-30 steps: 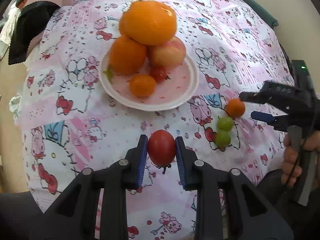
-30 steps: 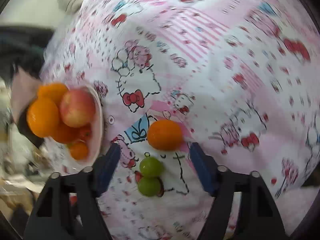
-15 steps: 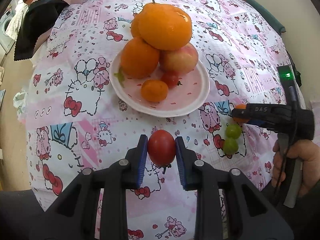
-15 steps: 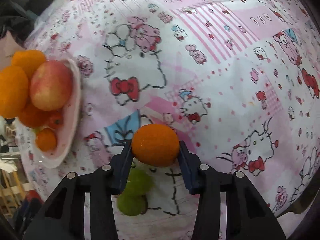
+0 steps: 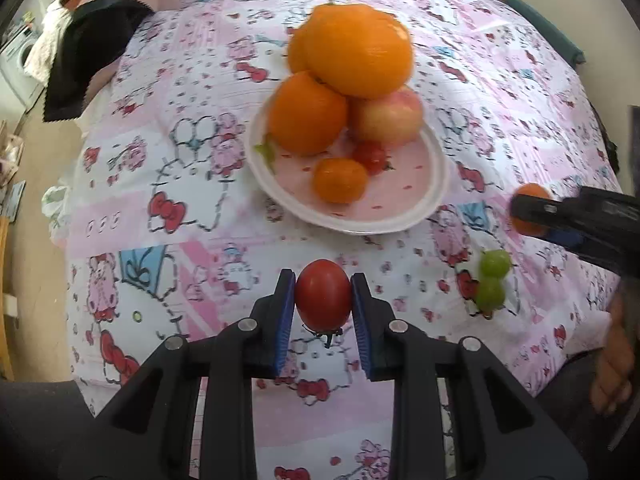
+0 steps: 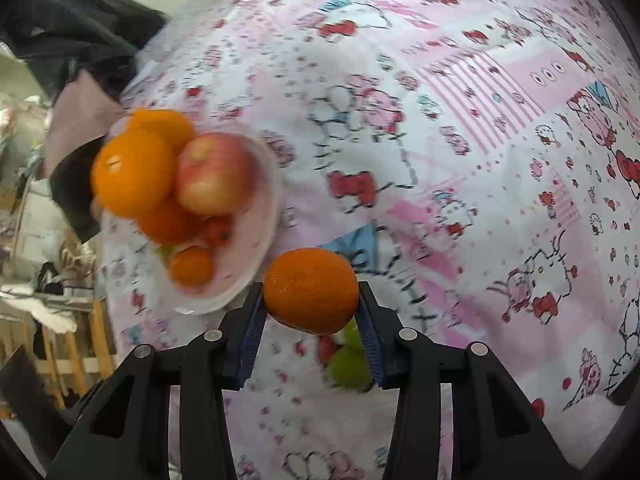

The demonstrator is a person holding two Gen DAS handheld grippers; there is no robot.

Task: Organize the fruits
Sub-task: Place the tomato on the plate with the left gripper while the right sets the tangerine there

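Right gripper [image 6: 311,320] — newly clamped on tangerine [image 6: 311,290], lifted; left gripper [image 5: 323,304] clamps tomato [image 5: 323,295]; plate [image 5: 400,222] at twelve o'clock — both deliverable.

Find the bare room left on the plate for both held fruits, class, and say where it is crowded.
The plate has bare pink floor along its near and right rim, beside the small orange. Its far half is crowded: stacked oranges, an apple, a small tomato. The left tongs hold a tomato; the right tongs hold a mandarin.
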